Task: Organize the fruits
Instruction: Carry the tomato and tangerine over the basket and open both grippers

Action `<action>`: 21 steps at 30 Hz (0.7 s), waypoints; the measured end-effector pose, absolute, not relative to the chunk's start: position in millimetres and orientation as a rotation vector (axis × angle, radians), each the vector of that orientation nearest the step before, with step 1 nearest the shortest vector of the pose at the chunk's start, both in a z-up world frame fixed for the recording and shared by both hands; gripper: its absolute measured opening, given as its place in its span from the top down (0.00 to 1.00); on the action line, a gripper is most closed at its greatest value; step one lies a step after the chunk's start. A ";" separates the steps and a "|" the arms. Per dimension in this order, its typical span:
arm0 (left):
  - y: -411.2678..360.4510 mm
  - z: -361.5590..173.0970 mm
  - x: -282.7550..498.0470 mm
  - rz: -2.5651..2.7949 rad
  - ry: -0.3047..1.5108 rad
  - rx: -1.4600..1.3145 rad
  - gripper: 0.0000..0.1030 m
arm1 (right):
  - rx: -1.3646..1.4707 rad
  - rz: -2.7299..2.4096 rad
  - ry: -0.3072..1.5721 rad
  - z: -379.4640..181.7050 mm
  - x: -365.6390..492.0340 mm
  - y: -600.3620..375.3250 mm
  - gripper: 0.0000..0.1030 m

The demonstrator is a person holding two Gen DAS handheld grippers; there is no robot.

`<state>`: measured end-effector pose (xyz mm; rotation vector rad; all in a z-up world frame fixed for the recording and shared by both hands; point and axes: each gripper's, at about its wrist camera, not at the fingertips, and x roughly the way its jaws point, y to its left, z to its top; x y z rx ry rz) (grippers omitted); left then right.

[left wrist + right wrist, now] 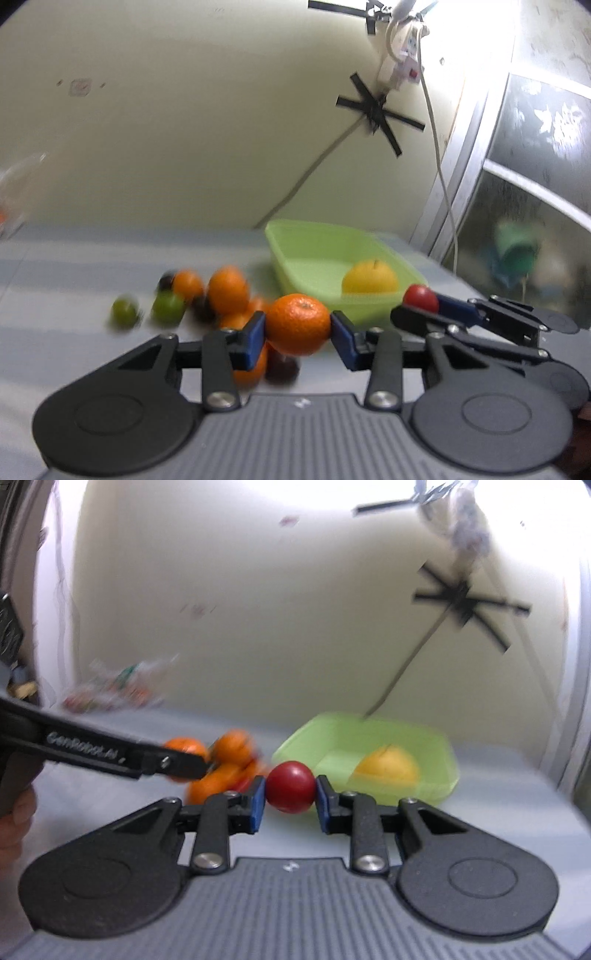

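A blurred heap of oranges and green fruits crowds the grey table beside a light green plastic tub holding one yellow fruit; the left gripper pinches a round orange mandarin, stem up, while the right gripper pinches a small red round fruit before the tub

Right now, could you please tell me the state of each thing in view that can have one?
Left gripper: shut on the round orange mandarin, lifted.
Right gripper: shut on the small round red fruit, lifted.
Light green plastic tub: upright, holding one yellow round fruit.
Pile of oranges, green and dark fruits: loose on the table.
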<state>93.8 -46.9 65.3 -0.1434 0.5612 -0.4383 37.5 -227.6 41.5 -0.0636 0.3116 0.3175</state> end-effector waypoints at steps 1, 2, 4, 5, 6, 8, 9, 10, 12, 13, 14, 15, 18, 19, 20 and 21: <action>-51.6 69.6 102.3 -0.440 0.555 -0.147 0.63 | -0.057 0.299 0.293 46.1 45.4 -233.3 0.70; -57.0 73.9 111.9 -0.442 0.549 -0.151 0.63 | -0.049 0.283 0.281 49.4 54.1 -238.3 0.70; -66.6 77.3 125.5 -0.448 0.544 -0.154 0.63 | -0.039 0.248 0.274 52.0 72.3 -246.9 0.70; -72.7 78.6 134.3 -0.450 0.546 -0.154 0.63 | -0.038 0.230 0.277 51.5 81.0 -250.5 0.70; -76.9 78.4 139.6 -0.449 0.549 -0.152 0.63 | -0.037 0.215 0.284 49.9 89.2 -252.9 0.70; -86.9 76.2 150.8 -0.444 0.558 -0.140 0.63 | -0.031 0.191 0.305 45.2 103.3 -257.9 0.70; -91.1 74.9 155.4 -0.442 0.563 -0.132 0.63 | -0.029 0.184 0.314 42.8 108.6 -259.5 0.70; -95.2 72.9 160.4 -0.439 0.568 -0.126 0.63 | -0.028 0.179 0.321 40.7 111.5 -261.3 0.70; -100.7 68.2 167.8 -0.436 0.583 -0.126 0.63 | -0.028 0.174 0.328 36.1 114.9 -263.2 0.69; -102.0 66.0 170.0 -0.437 0.591 -0.130 0.63 | -0.027 0.175 0.330 34.3 116.2 -263.1 0.69; -103.8 63.6 172.7 -0.440 0.599 -0.133 0.63 | -0.025 0.177 0.332 32.1 116.4 -263.3 0.69; -104.9 61.5 174.3 -0.444 0.604 -0.134 0.63 | -0.024 0.178 0.337 30.2 116.2 -264.0 0.69; -108.0 55.9 180.4 -0.457 0.626 -0.131 0.62 | -0.016 0.178 0.334 28.7 117.0 -265.2 0.67; -108.4 54.4 183.0 -0.460 0.637 -0.135 0.62 | -0.012 0.180 0.335 29.3 117.6 -265.4 0.65; -108.9 53.4 186.3 -0.462 0.646 -0.140 0.61 | -0.004 0.177 0.337 28.7 117.4 -266.8 0.52; -108.7 52.2 189.3 -0.462 0.655 -0.148 0.59 | 0.004 0.174 0.331 28.5 117.7 -267.8 0.45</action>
